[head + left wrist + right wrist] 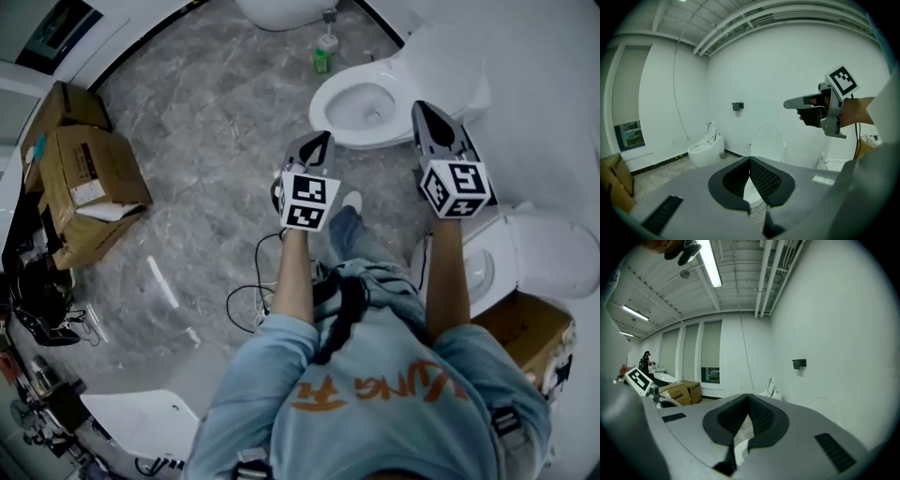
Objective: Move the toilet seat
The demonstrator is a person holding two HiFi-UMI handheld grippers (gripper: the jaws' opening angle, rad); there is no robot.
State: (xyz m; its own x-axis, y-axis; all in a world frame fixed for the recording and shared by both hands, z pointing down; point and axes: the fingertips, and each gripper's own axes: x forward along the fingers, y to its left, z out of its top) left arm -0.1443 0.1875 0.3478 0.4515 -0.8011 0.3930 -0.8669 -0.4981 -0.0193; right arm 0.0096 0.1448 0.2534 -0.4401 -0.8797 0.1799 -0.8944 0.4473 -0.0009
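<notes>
**A:** In the head view, the left gripper (322,142) and right gripper (424,111) are hovering either side of the toilet seat (337,122). It seems to be lying down on the bowl, and neither gripper is touching it.

**B:** The left gripper view is showing its fingers (764,176) clenched on nothing, with the upright lid (766,140) beyond.

**A:** The right gripper view is showing its fingers (761,416) pressing together too, empty.

**B:** I'm judging the risk here: closed tips nudging glossy plastic could be slipping off, letting the seat slam. The cables (246,302) on the floor could be snagging a foot.

L gripper (750,169) jaws together, empty; toilet (767,140) ahead
</notes>
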